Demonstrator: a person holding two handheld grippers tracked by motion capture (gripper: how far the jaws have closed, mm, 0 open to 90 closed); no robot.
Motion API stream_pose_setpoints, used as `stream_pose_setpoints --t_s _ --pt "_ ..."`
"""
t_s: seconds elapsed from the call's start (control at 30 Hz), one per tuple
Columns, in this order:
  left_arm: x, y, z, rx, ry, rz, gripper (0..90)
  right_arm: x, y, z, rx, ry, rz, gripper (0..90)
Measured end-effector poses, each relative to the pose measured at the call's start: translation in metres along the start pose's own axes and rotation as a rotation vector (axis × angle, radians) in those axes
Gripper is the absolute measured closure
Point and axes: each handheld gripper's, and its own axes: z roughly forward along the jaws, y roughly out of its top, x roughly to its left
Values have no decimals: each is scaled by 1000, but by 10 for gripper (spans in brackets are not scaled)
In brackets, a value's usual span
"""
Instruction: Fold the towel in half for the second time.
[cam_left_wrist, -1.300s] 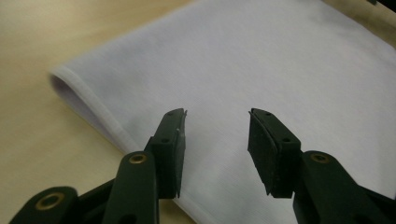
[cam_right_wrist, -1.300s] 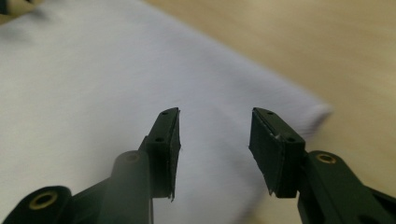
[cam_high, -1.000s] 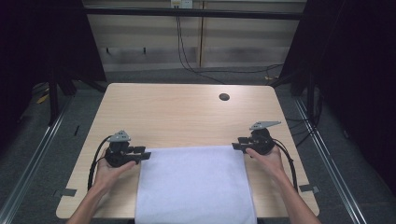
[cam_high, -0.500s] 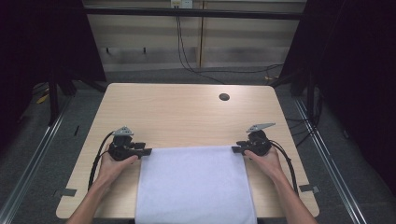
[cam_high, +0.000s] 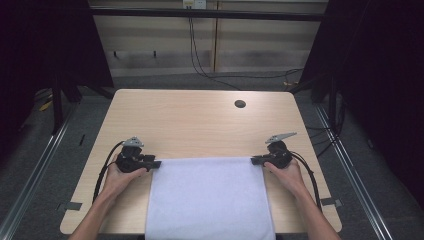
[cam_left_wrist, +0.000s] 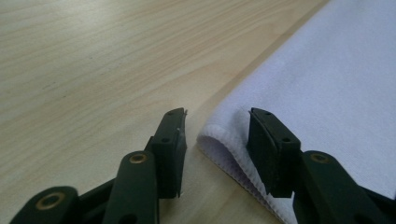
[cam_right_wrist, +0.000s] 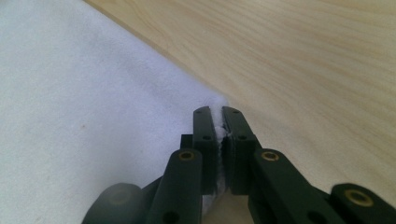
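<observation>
At the near edge of the counter (cam_high: 200, 125), a white towel (cam_high: 210, 200) is lying flat, folded at least double, its far edge running across the counter's middle and its near end hanging over the near edge. It is reading as soft, light and limp: fine terry pile, stitched hem, no stiffness of its own, so it is likely to sag and drape the moment it is lifted and to slide easily over the smooth wood. The far corners are looking like the sensible places to take hold, pinching through all layers at the hem so the fold is not peeling apart.

The right gripper (cam_high: 256, 160) is sitting at the towel's far right corner, and its jaws have just been closing; in the right gripper view they are now standing nearly together with a thin strip of towel (cam_right_wrist: 93, 93) pinched between them, the right gripper (cam_right_wrist: 218, 114) gripping the corner tip.

The left gripper (cam_high: 156, 164) is waiting at the far left corner. In the left gripper view its jaws are standing half apart, the left gripper (cam_left_wrist: 217, 116) straddling the folded corner of the towel (cam_left_wrist: 327, 70) without pressing on it; the layered hem is lying between them, so a little more reach seems needed to catch every layer.
</observation>
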Motion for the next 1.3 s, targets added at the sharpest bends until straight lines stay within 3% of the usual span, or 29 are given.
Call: stream_pose_setpoints --t_s 0.07,0.13,0.2,0.27,0.37,0.5,0.63,0.8,0.9,0.97,1.07,1.23,1.3 --pt "-2 -1 0 7 -5 24 609 1 0 0 1 -10 1 853" --pt "-5 -1 1 17 -16 36 726 2 0 0 1 -13 1 853" --pt "-8 0 1 21 -19 35 821 2 1 0 0 -12 4 855" --pt "-8 2 0 6 -18 25 848 1 2 -2 -5 -3 13 860" --pt "-3 9 -7 -62 -18 -16 854 -2 11 -12 -66 3 20 863" --pt "0 30 -16 -150 -23 -27 856 -7 26 -26 -148 -1 36 865" --pt "3 52 -23 -174 -9 -10 856 -12 40 -36 -178 -14 20 865" --pt "7 79 -31 -254 20 -29 857 -20 69 -52 -202 -55 12 867" --pt "5 91 -35 -296 32 -14 858 -21 87 -63 -229 -78 -5 867" --pt "4 99 -38 -320 49 -6 857 -22 95 -70 -253 -95 -5 868" --pt "5 109 -50 -383 37 -20 857 -24 105 -83 -310 -93 8 868" --pt "-11 107 -61 -354 27 66 857 -14 103 -94 -335 -71 -28 868" --pt "-16 97 -65 -356 7 71 856 -7 92 -95 -326 -58 -46 868"
